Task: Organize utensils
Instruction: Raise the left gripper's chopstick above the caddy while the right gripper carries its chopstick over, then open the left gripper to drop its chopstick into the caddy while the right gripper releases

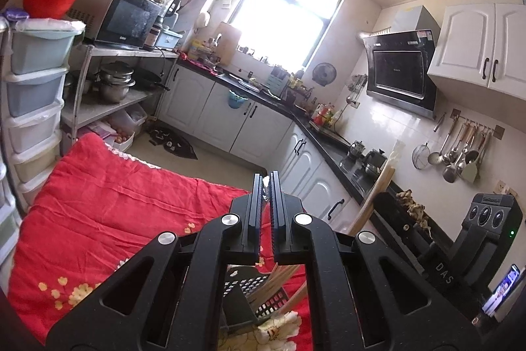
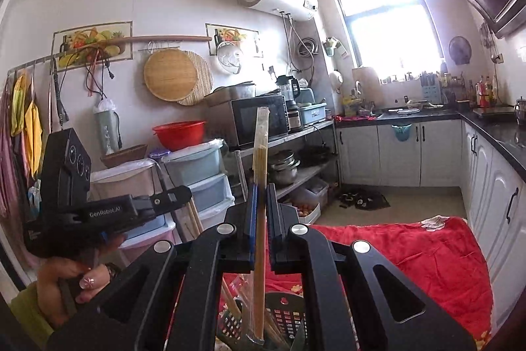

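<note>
Home kitchen: white cabinets [image 1: 250,124] under a black counter [image 1: 328,137] beneath the window [image 1: 286,22]; range hood [image 1: 401,71] right of it, microwave [image 1: 128,18] left.

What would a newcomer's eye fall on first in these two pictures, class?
The red quilt spread low across the scene, under both grippers. Next, the chopstick pack standing upright in the right gripper, its lower end down in the black basket. The left gripper is shut on nothing, above the same basket.
</note>
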### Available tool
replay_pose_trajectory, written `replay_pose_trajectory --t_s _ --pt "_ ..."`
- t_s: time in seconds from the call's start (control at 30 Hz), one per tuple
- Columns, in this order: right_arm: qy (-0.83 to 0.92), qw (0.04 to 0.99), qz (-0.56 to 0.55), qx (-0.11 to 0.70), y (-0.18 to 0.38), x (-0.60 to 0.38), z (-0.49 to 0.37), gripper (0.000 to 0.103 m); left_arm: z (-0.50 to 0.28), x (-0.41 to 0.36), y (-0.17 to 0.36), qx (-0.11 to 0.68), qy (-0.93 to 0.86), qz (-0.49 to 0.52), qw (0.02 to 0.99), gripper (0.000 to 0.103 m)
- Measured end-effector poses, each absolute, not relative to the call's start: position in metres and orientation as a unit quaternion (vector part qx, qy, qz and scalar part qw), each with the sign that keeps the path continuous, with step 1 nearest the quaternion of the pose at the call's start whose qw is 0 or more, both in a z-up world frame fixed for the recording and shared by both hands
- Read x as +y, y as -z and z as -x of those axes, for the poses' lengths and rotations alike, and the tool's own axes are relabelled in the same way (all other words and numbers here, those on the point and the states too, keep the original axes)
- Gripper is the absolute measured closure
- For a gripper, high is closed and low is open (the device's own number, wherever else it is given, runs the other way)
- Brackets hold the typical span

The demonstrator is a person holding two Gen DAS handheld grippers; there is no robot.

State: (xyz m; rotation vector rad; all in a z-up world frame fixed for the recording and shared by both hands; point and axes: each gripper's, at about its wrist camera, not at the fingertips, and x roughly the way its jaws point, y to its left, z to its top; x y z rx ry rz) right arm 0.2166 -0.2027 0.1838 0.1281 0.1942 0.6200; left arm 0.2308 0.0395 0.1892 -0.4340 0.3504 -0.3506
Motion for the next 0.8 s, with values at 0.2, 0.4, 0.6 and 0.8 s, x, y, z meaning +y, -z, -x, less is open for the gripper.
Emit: replay_pose_trajectory --t_s 0.2,0.4,0.6,0.8 --pt "-0.296 0.950 -0.047 0.086 -0.172 -0.193 -0.224 0.098 -0.239 0.041 -0.172 0.178 0.167 0.216 0.945 0.101" --pt "-0.289 0.951 -0.054 0.093 -0.155 -0.191 -0.234 0.098 -0.240 0.034 -0.158 0.177 0.167 0.206 0.948 0.101" --pt "-0.275 0.956 -0.042 0.092 -0.139 -0.186 -0.240 0.097 -0.241 0.027 -0.145 0.180 0.170 0.199 0.948 0.101" --pt "-0.266 0.958 -0.037 0.100 -0.120 -0.181 -0.246 0.097 -0.240 0.024 -0.132 0.185 0.171 0.196 0.948 0.101"
